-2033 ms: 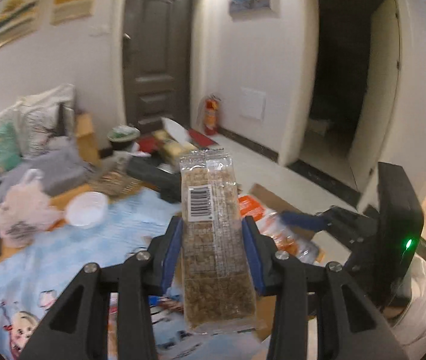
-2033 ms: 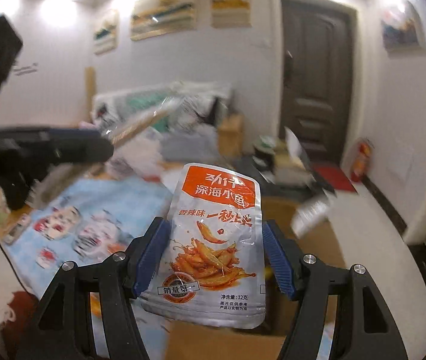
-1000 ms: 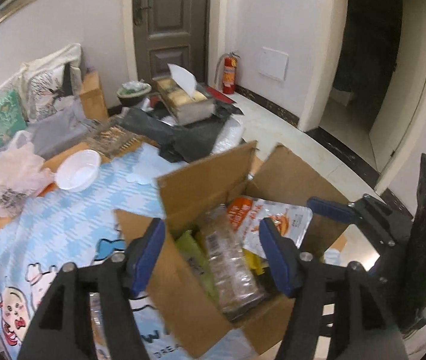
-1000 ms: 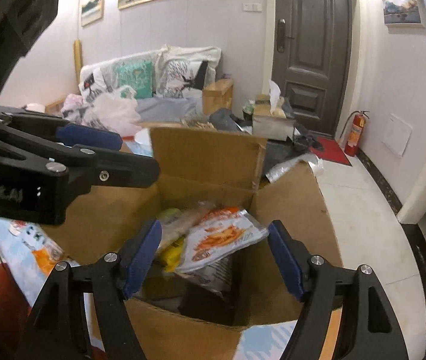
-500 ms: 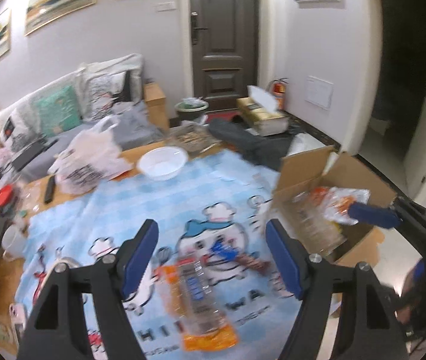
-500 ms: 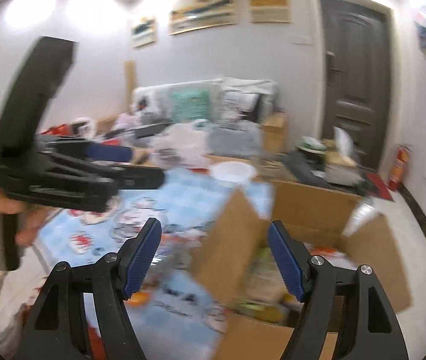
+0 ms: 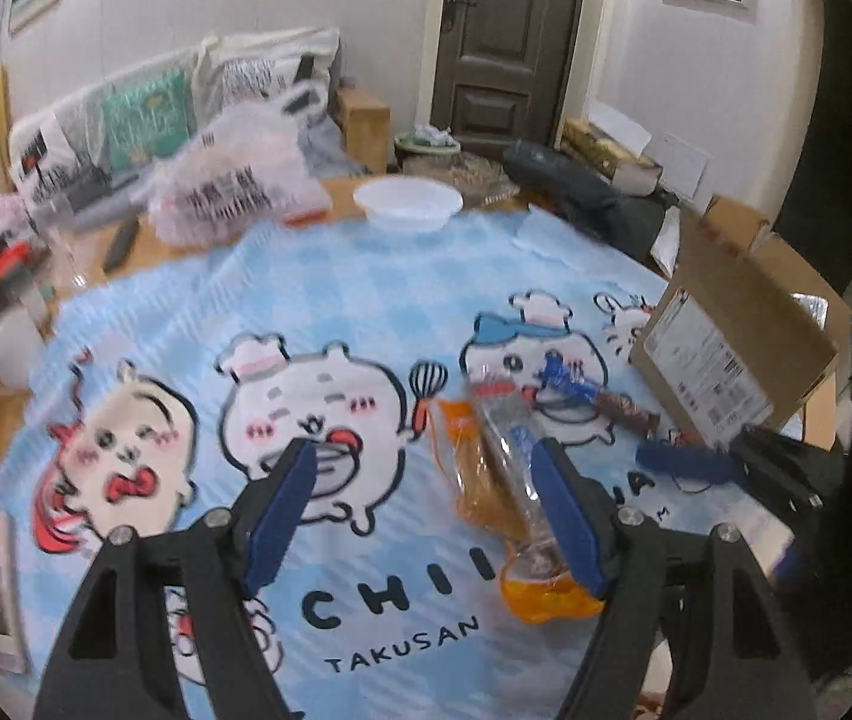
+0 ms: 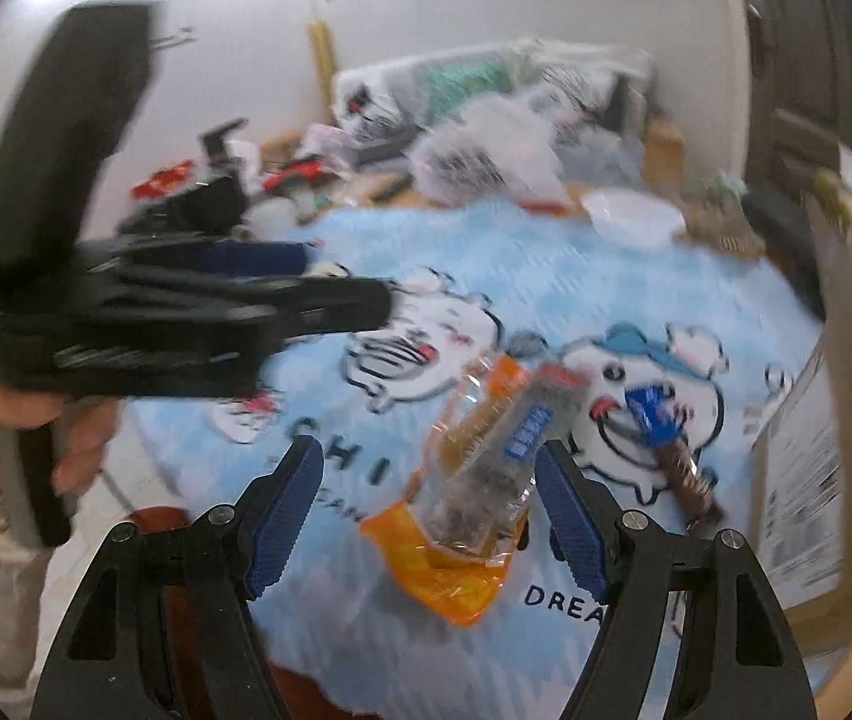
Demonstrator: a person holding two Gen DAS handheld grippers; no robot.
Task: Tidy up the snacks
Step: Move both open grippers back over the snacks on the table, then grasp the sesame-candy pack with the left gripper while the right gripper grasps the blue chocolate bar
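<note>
Worktop (image 7: 198, 252): your blue cartoon-print cloth (image 7: 330, 300) covers most of it, with open cloth ahead of and between your tools, clutter along the far edge, and the cardboard box (image 7: 720, 330) standing at the right edge. Snacks: an orange packet (image 8: 456, 564) with a clear packet (image 8: 516, 444) lying across it sits mid-cloth, a blue-and-brown wrapped bar (image 7: 594, 396) just beside them toward the box. Tongs: your left tongs (image 7: 420, 510) and right tongs (image 8: 432, 516) both stand apart, empty, above the cloth.
</note>
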